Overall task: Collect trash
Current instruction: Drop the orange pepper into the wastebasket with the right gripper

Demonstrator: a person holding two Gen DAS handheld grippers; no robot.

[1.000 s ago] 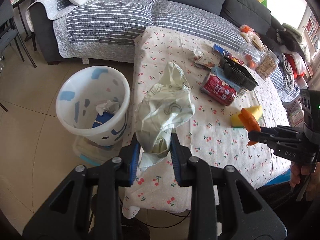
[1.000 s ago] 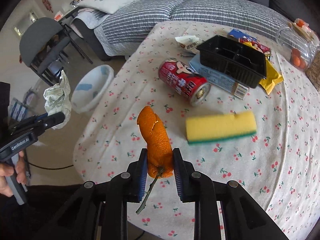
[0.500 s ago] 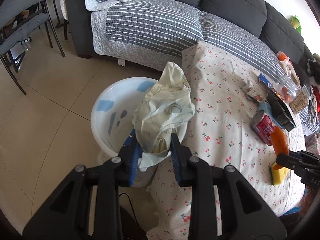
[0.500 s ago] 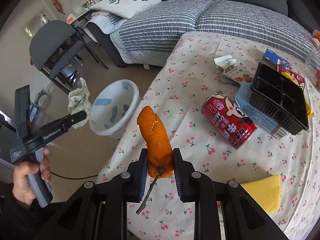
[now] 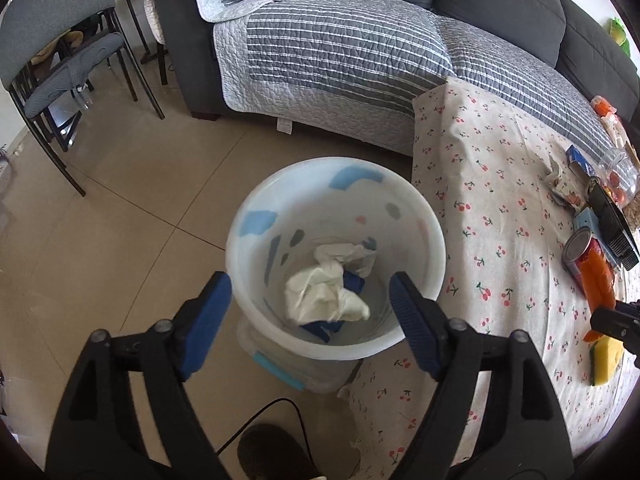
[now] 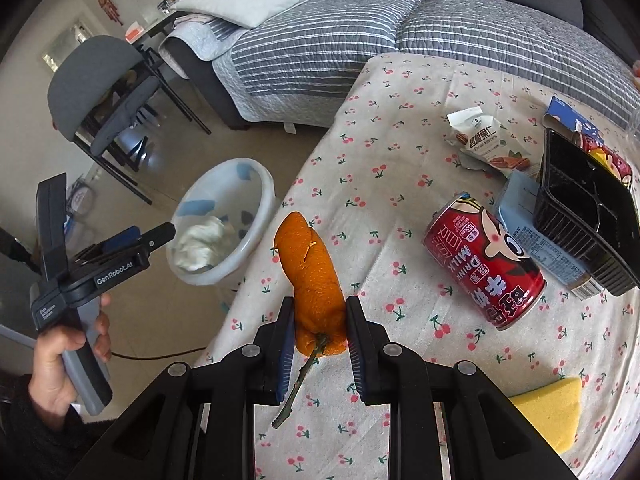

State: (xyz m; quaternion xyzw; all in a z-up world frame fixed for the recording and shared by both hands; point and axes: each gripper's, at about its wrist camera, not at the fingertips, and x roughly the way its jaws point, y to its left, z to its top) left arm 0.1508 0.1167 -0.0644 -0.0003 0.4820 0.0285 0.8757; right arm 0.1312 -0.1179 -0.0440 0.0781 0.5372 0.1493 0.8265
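Observation:
My left gripper (image 5: 310, 312) is open and empty, right above the white trash bin (image 5: 400, 196) on the floor beside the table. The crumpled cream paper (image 5: 324, 294) lies inside the bin on other scraps. My right gripper (image 6: 318, 338) is shut on an orange peel (image 6: 310, 264) with a stem, held above the table's near left part. The bin (image 6: 262, 196) and the left gripper (image 6: 132, 240) also show in the right wrist view. A red drink can (image 6: 486, 260), a snack wrapper (image 6: 486, 140) and a black plastic tray (image 6: 584, 208) lie on the table.
The table has a cherry-print cloth (image 6: 400, 128). A yellow sponge (image 6: 548, 412) lies at its near right. A striped grey sofa (image 5: 360, 48) stands behind, a grey chair (image 5: 52, 40) at the far left. A clear box (image 5: 280, 364) sits under the bin.
My left gripper moved left over the bin, opened and let the crumpled paper drop in. My right gripper carried the orange peel left, towards the table's bin side.

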